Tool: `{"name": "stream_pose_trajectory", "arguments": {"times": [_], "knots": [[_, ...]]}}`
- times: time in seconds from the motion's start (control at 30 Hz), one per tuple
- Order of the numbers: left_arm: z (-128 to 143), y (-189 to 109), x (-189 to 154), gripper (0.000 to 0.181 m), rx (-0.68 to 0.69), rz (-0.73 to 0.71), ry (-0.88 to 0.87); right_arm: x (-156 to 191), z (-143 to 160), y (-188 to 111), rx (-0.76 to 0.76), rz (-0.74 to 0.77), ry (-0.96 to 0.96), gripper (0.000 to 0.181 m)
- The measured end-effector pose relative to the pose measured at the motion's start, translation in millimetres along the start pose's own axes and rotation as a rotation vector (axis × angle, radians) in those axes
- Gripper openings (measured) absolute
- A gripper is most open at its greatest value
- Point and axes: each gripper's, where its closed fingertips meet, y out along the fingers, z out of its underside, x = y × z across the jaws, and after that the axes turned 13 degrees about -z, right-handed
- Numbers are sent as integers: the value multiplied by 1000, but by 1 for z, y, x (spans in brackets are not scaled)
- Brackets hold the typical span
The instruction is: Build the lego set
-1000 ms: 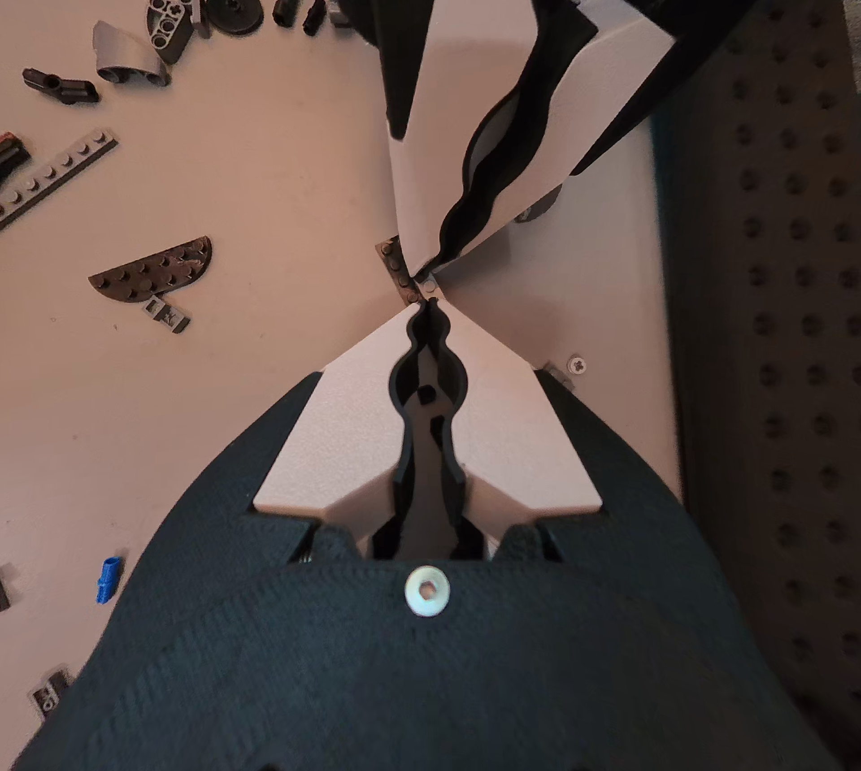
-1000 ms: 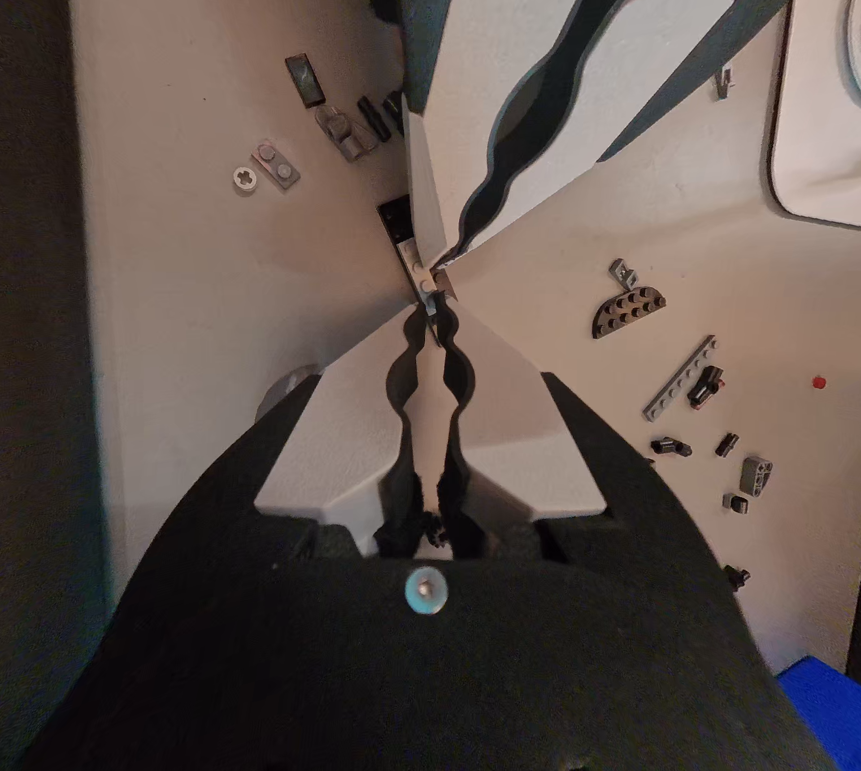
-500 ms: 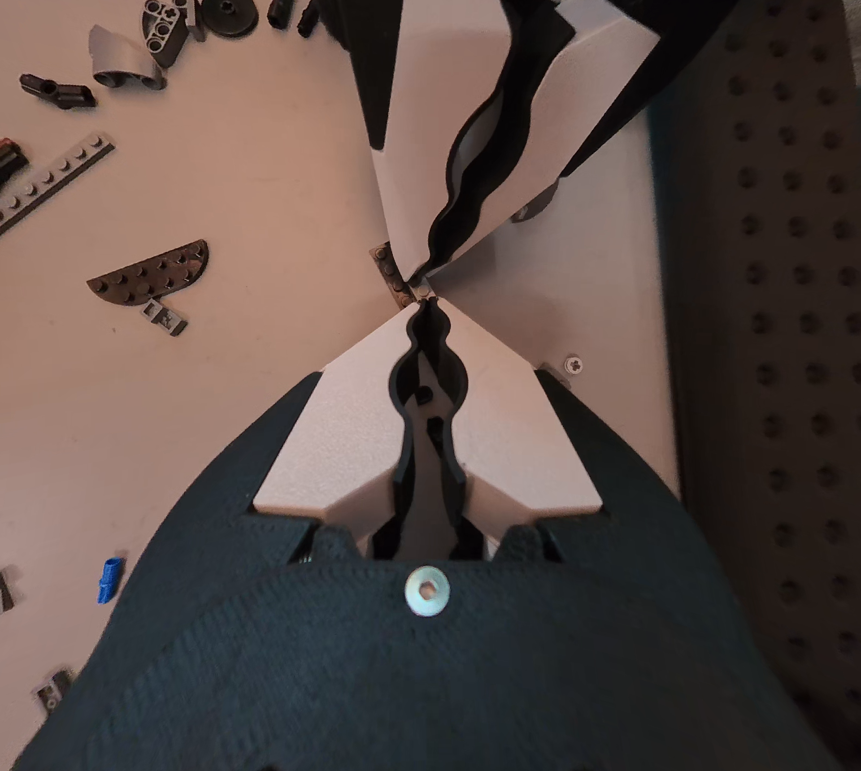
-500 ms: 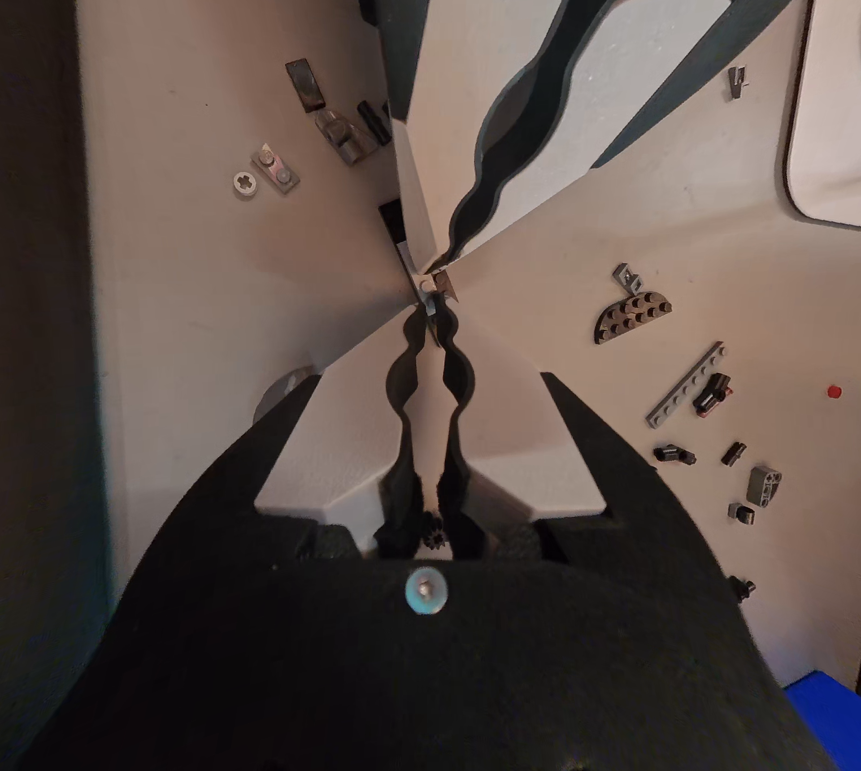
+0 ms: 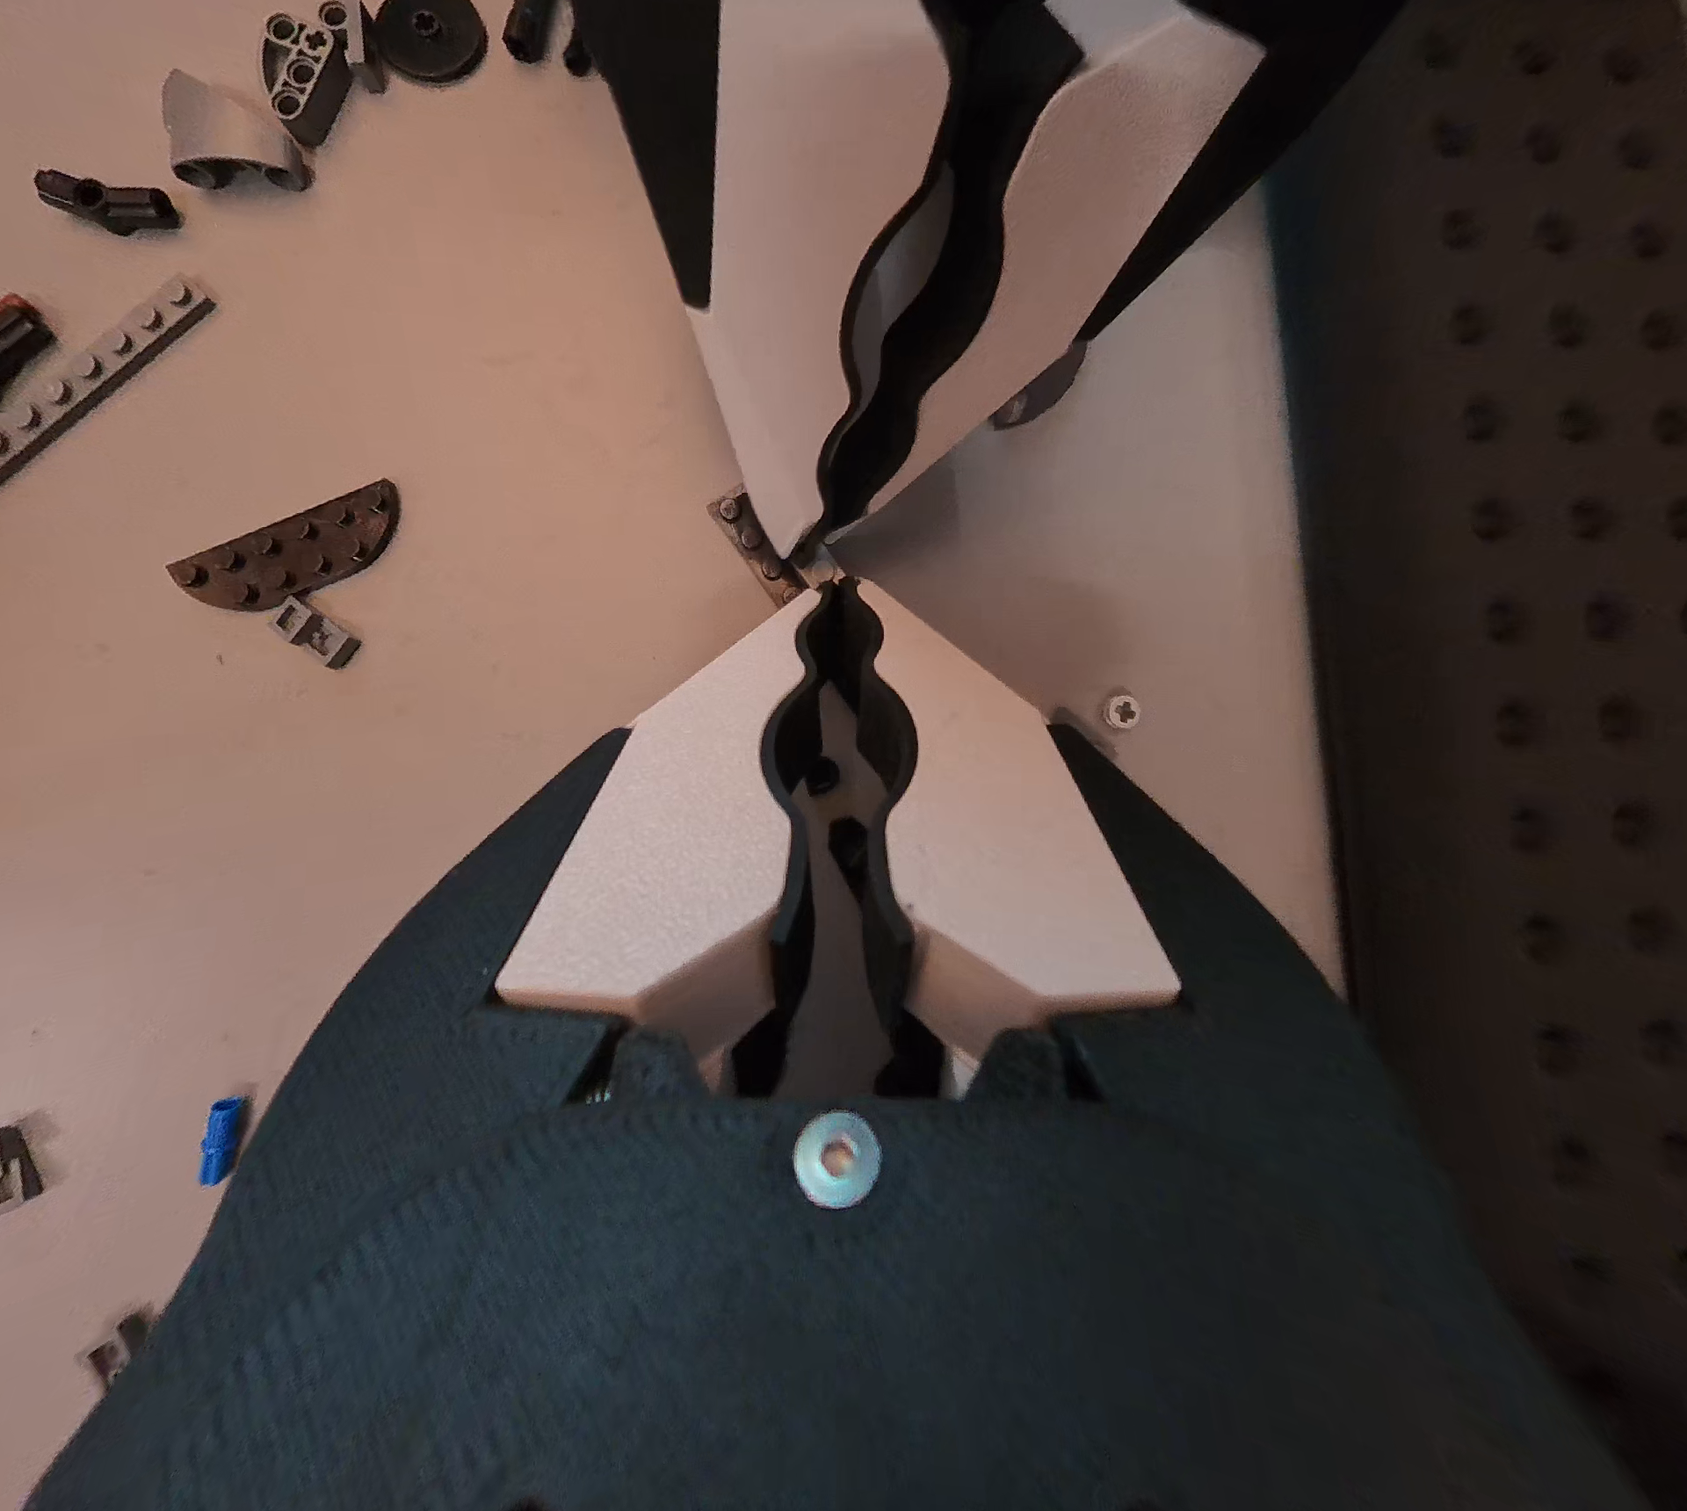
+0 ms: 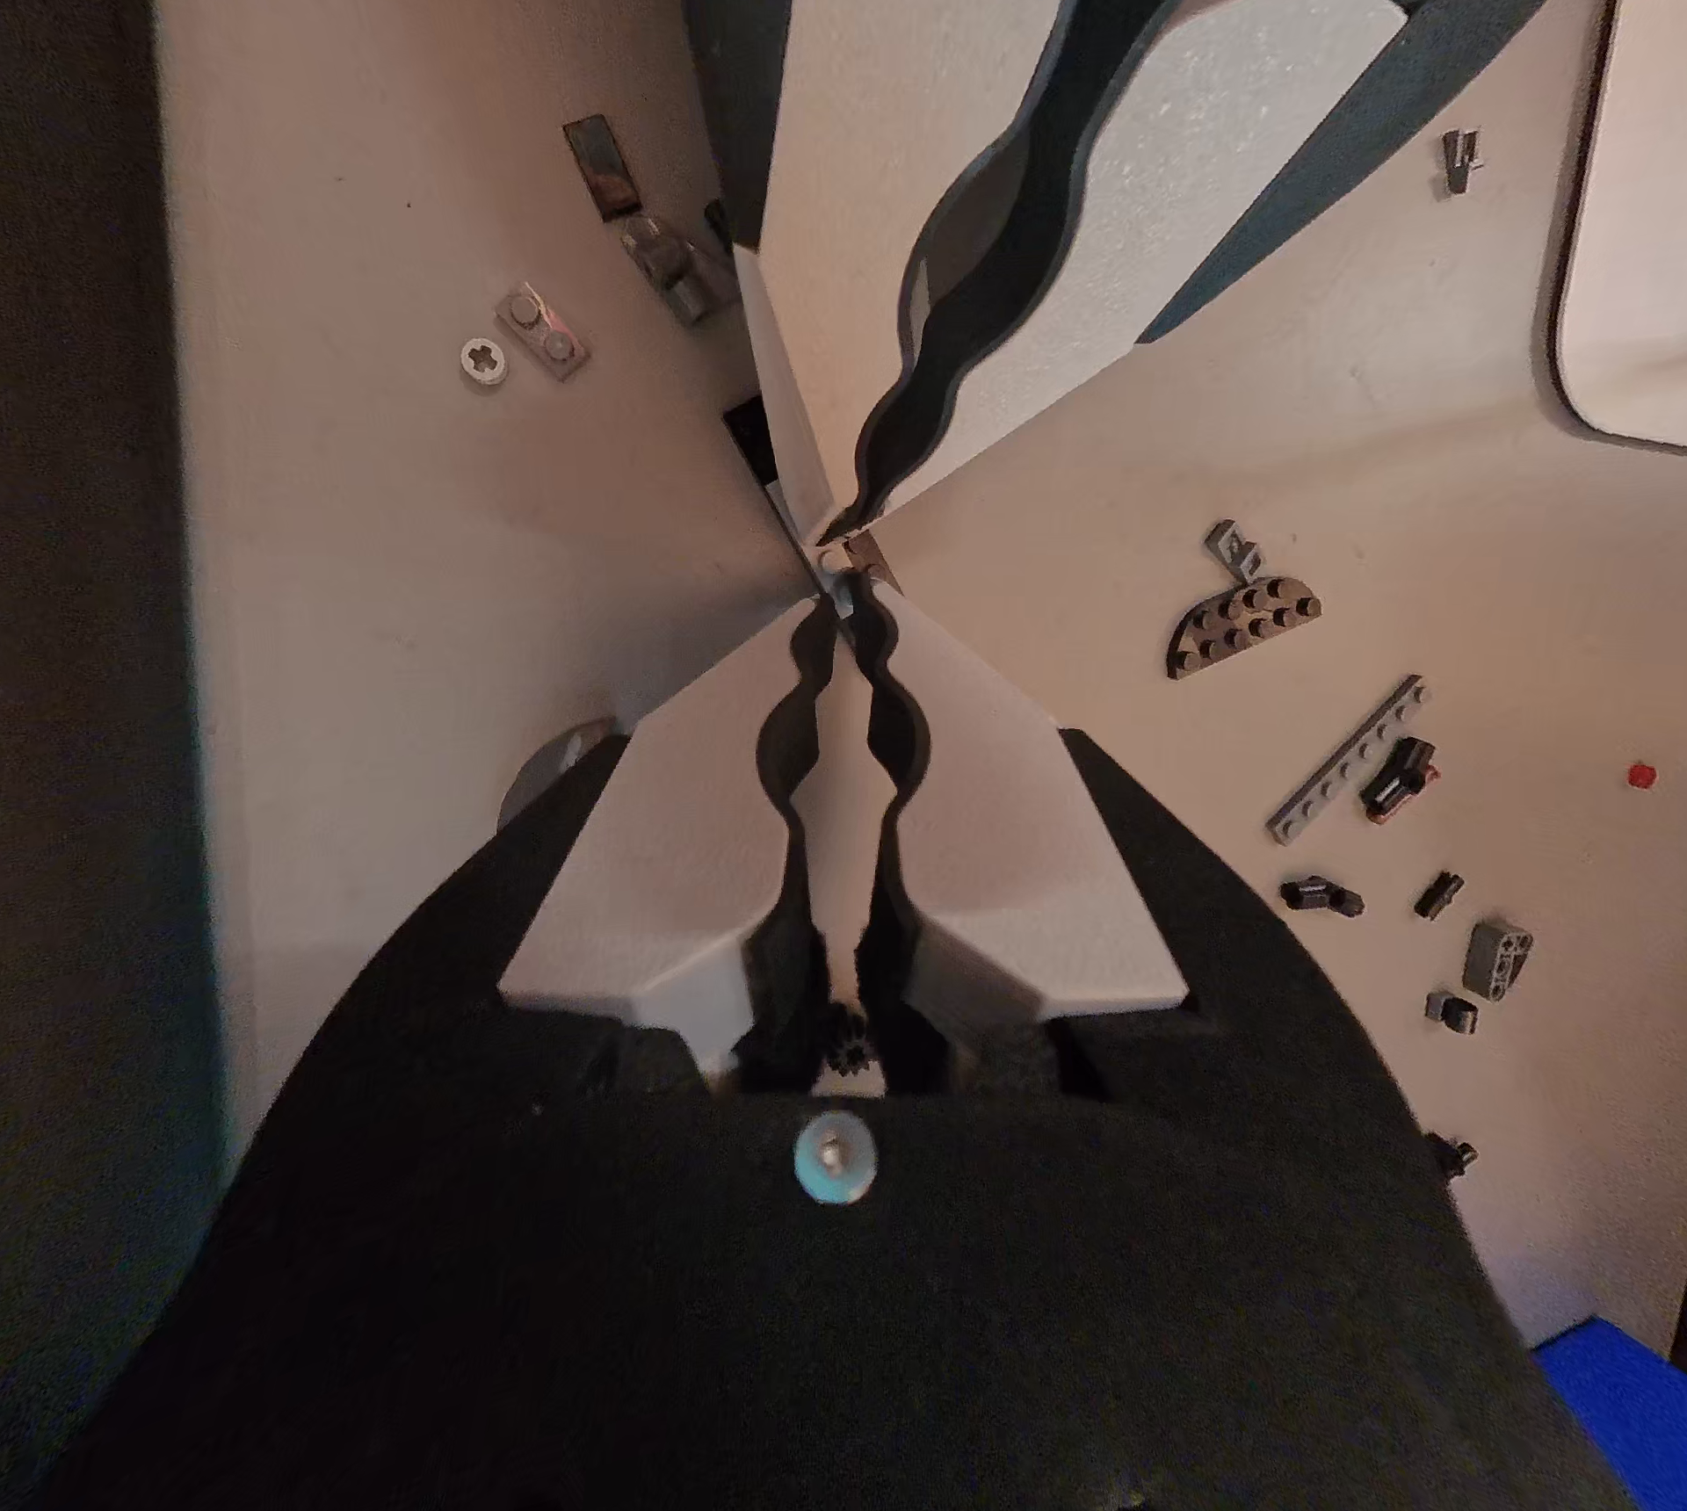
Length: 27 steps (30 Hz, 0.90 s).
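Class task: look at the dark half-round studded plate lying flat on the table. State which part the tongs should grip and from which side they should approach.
Probably best to grip the half-round plate across its thin edges, one finger on the straight side and one on the curved side, coming from above. It lies flat, studs up, so only the edges offer hold. The small grey bracket sits against the straight side, so grip clear of it.

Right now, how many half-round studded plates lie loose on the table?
1: the dark half-round plate lies left of the meeting grippers, seen again in the right wrist view. Others may hide under the grippers.

Bare table [image 5: 511, 390] lies between the half-round plate [image 5: 288, 545] and the grippers' tips.
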Motion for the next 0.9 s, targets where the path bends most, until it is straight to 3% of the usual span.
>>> {"name": "stream_pose_trajectory", "arguments": {"times": [0.43, 0.63, 0.9], "knots": [[10, -2, 6, 0, 52, -44, 21, -1, -2, 0, -27, -16, 48, 3], [-1, -8, 4, 0, -12, -25, 16, -4, 0, -1, -36, -17, 89, 2], [4, -2, 3, 0, 18, -35, 38, -4, 1, -1, -45, -22, 102, 2]]}}
